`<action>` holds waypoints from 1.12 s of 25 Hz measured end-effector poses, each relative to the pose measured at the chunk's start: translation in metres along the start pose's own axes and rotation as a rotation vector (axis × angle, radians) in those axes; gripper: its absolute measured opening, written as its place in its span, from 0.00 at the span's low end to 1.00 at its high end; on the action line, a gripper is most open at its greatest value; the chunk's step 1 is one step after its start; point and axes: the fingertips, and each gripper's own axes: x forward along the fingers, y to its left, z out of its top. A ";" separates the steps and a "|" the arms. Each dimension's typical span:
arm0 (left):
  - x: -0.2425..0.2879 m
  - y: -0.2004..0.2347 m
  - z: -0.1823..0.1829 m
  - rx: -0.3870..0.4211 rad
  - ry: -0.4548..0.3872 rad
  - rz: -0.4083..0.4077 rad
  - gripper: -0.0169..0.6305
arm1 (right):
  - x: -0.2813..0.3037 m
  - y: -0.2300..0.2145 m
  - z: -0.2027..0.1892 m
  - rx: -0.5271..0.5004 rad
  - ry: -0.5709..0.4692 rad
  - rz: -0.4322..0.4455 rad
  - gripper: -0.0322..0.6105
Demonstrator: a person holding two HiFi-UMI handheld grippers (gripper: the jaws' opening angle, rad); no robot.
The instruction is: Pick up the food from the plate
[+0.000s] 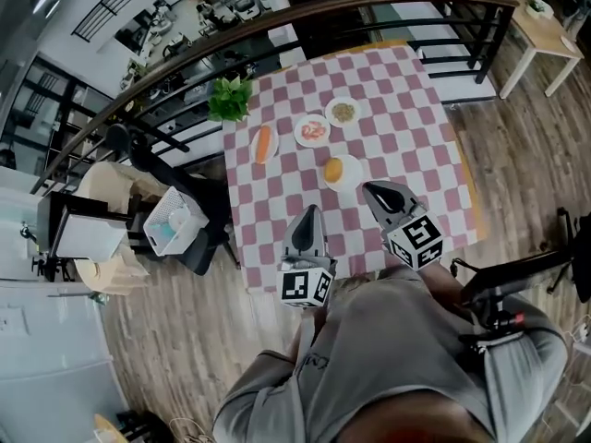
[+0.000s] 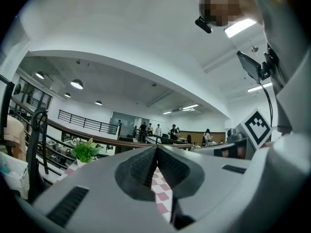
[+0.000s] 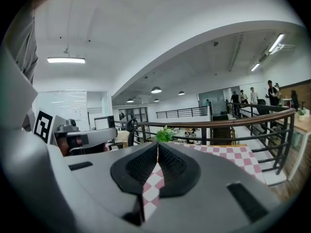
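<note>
Four small white plates stand on the pink-and-white checked table (image 1: 416,155). One plate (image 1: 253,149) holds a long orange piece of food (image 1: 264,143). Another (image 1: 354,173) carries a round orange piece (image 1: 333,170). A third (image 1: 312,140) has red and white food, and a fourth (image 1: 355,111) has brownish-green food. My left gripper (image 1: 311,212) is shut and empty over the table's near edge. My right gripper (image 1: 368,188) is also shut and empty, with its tip just right of the round orange food's plate. In each gripper view the jaws (image 2: 156,149) (image 3: 158,145) meet with nothing between them.
A green potted plant (image 1: 231,98) stands at the table's far left corner. A dark curved railing (image 1: 277,21) runs behind the table. At the left are a black chair (image 1: 199,215) and a white basket (image 1: 171,224). A light wooden table (image 1: 545,26) stands at the far right.
</note>
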 end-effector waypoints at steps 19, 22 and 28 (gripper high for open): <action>0.039 0.020 0.031 0.024 -0.064 -0.065 0.04 | 0.025 -0.006 0.028 -0.053 -0.017 -0.036 0.07; 0.040 0.017 0.027 0.004 -0.055 -0.074 0.04 | 0.023 -0.013 0.028 -0.040 -0.025 -0.064 0.07; 0.044 0.018 0.024 0.032 -0.046 -0.096 0.04 | 0.028 -0.013 0.024 -0.040 -0.019 -0.066 0.07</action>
